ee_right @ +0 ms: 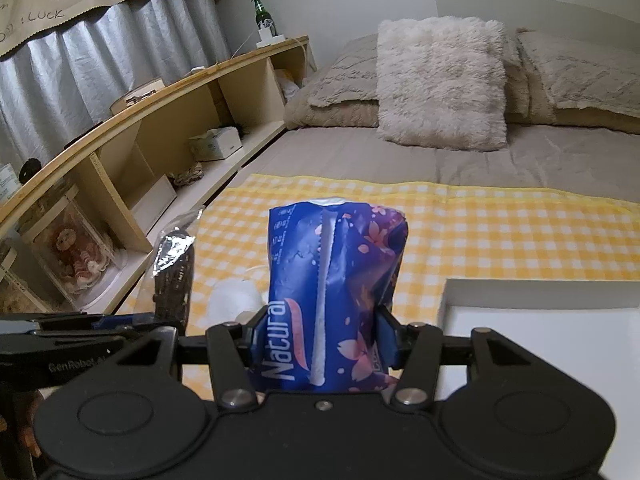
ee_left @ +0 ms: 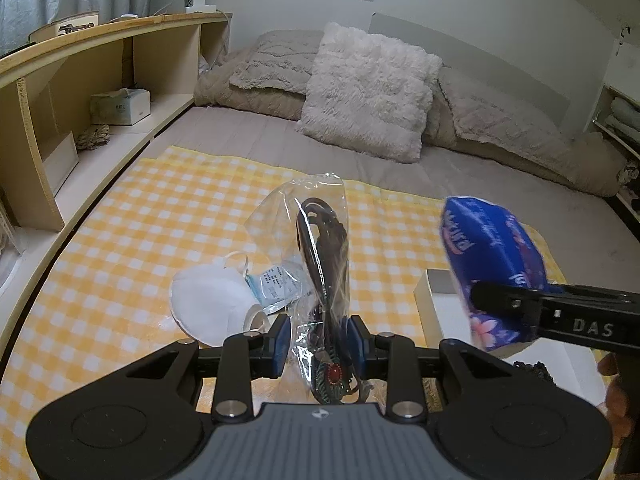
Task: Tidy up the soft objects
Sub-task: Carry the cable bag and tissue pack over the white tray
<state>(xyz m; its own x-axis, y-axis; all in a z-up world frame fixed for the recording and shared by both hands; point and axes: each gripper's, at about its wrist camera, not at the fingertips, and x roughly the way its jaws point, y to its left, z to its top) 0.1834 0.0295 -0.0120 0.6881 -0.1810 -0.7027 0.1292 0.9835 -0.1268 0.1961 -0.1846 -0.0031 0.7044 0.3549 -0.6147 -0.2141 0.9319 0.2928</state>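
My left gripper [ee_left: 319, 342] is shut on a clear plastic bag [ee_left: 320, 240] holding dark cord-like accessories, lifted upright above the yellow checked cloth [ee_left: 140, 240]. The same bag [ee_right: 174, 268] shows at the left of the right wrist view, held by the left gripper [ee_right: 132, 320]. My right gripper [ee_right: 320, 340] is shut on a blue flowered tissue pack [ee_right: 332, 280], also raised; the pack [ee_left: 492, 264] and the right gripper [ee_left: 496, 300] appear at the right of the left wrist view. A white cup-shaped mask [ee_left: 208, 300] and a small packet [ee_left: 276, 284] lie on the cloth below.
A white open box [ee_right: 540, 320] sits at the right on the cloth; its edge [ee_left: 432, 300] shows beside the pack. A fluffy pillow [ee_left: 368, 88] and folded blankets [ee_left: 272, 64] lie at the bed's head. A wooden shelf [ee_left: 100, 80] with a tissue box [ee_left: 120, 106] runs along the left.
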